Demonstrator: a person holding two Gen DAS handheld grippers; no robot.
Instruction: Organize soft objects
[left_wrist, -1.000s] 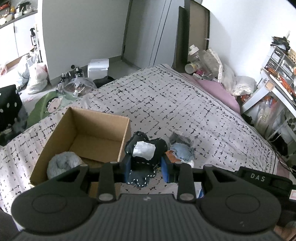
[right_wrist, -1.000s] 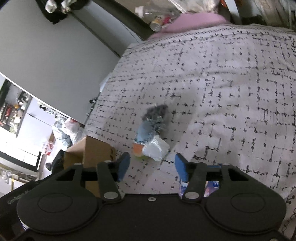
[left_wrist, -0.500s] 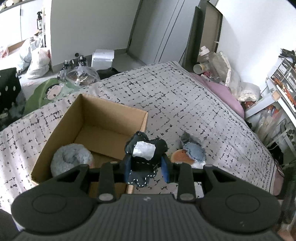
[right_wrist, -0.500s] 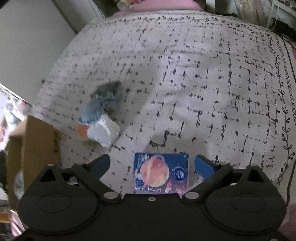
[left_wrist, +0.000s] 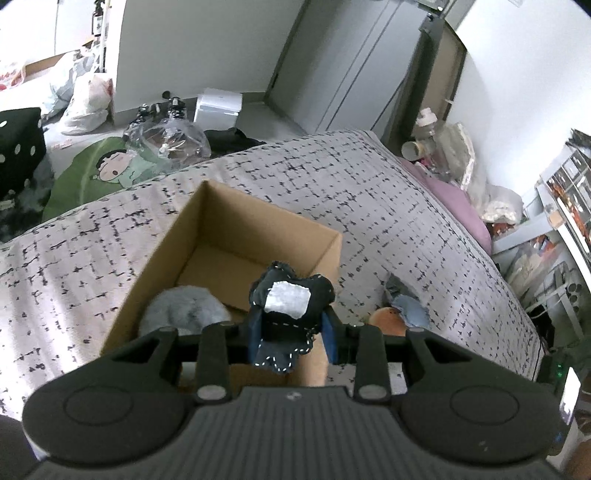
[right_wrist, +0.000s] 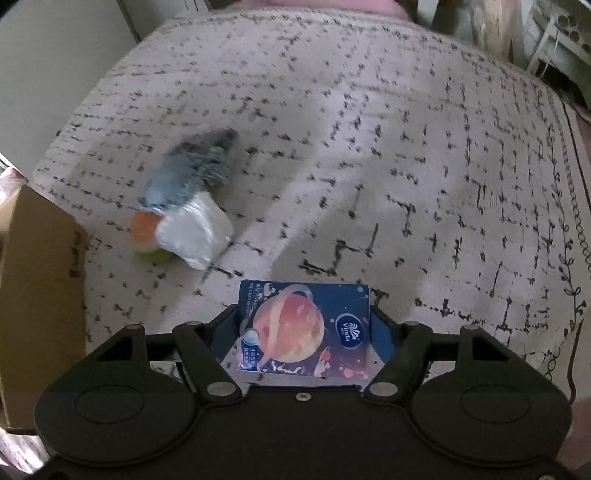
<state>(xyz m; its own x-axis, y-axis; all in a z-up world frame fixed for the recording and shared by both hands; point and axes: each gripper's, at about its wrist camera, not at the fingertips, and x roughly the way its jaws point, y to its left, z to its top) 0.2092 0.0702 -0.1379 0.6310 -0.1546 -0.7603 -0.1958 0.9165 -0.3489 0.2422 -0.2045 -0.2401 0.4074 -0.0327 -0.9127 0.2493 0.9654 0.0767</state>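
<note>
From the left wrist, the left gripper (left_wrist: 291, 334) pinches a dark stitched fabric piece (left_wrist: 290, 306) with a pale patch, above the near corner of the cardboard box (left_wrist: 258, 240). A grey fluffy ball (left_wrist: 184, 310) sits inside the box, on a patterned bedspread (left_wrist: 369, 206).

From the right wrist, the right gripper (right_wrist: 306, 332) is closing its jaws around a blue tissue pack (right_wrist: 304, 328) printed with an orange planet; whether the pads touch it is unclear. A blurred heap of soft toys (right_wrist: 184, 206) lies between pack and box.

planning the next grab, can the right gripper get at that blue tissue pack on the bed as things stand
Probably yes. The blue tissue pack lies flat on the bedspread, already between the right gripper fingers, whose jaws are closing around it. Nothing covers it; the white packet lies apart.
</note>
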